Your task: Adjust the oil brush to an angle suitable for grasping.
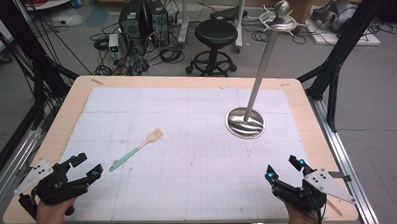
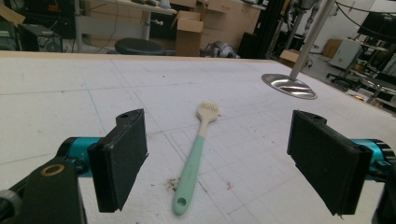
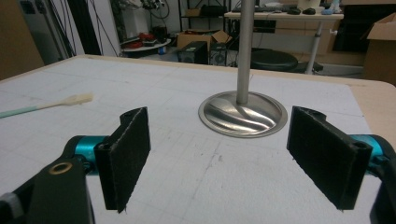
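I see the brush (image 1: 137, 151) lying flat on the white mat (image 1: 188, 157), left of middle, its long axis diagonal: bristle head toward the far right, green handle end (with its hole) toward my left gripper (image 1: 86, 167), jaws wide apart, just short of it. My right gripper (image 1: 284, 169), also spread, faces the metal stand (image 1: 246, 122); open mat lies between.

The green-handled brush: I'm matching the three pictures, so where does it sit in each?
High view: the brush lies left of centre, near the left gripper.
Left gripper view: centre, between the open jaws.
Right gripper view: far left edge.
Shared landmark: the metal stand.
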`<state>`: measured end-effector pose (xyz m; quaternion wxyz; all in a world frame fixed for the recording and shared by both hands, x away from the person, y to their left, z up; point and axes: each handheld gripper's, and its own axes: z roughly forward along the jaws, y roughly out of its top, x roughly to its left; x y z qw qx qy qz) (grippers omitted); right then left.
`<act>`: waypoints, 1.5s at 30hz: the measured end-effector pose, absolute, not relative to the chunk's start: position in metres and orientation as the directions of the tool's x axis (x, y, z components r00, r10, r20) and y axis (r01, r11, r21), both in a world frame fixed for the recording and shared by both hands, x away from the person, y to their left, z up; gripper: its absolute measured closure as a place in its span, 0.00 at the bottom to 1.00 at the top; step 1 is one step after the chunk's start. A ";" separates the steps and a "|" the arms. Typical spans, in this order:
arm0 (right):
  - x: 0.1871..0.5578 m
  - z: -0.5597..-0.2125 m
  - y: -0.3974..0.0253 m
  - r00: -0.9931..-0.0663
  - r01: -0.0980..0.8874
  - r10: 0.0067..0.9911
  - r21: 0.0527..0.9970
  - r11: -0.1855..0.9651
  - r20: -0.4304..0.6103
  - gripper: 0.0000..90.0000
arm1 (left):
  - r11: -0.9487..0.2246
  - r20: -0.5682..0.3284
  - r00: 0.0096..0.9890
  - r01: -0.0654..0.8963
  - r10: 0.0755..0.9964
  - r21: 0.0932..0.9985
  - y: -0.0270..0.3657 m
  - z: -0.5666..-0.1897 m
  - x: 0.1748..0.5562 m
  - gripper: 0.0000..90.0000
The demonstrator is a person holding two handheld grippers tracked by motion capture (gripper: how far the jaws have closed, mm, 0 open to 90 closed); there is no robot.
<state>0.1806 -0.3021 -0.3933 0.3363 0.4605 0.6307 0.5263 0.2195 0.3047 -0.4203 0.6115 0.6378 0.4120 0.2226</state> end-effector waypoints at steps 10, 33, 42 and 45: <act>0.175 -0.395 -0.308 -0.323 0.233 0.942 0.972 -0.010 0.087 0.23 | 0.077 -0.229 0.544 0.287 0.807 0.955 0.296 -0.419 0.230 0.23; 0.177 -0.396 -0.301 -0.347 0.252 0.935 0.968 0.018 0.073 0.23 | -0.133 -0.170 0.501 0.514 0.848 0.847 0.231 -0.430 0.347 0.99; 0.181 -0.398 -0.298 -0.373 0.258 0.924 0.966 0.010 0.090 0.23 | -0.177 -0.155 0.467 0.591 0.871 0.787 0.211 -0.450 0.363 0.99; 0.182 -0.398 -0.296 -0.378 0.262 0.922 0.965 0.018 0.086 0.23 | -0.241 -0.111 0.495 0.593 0.862 0.768 0.202 -0.447 0.364 0.99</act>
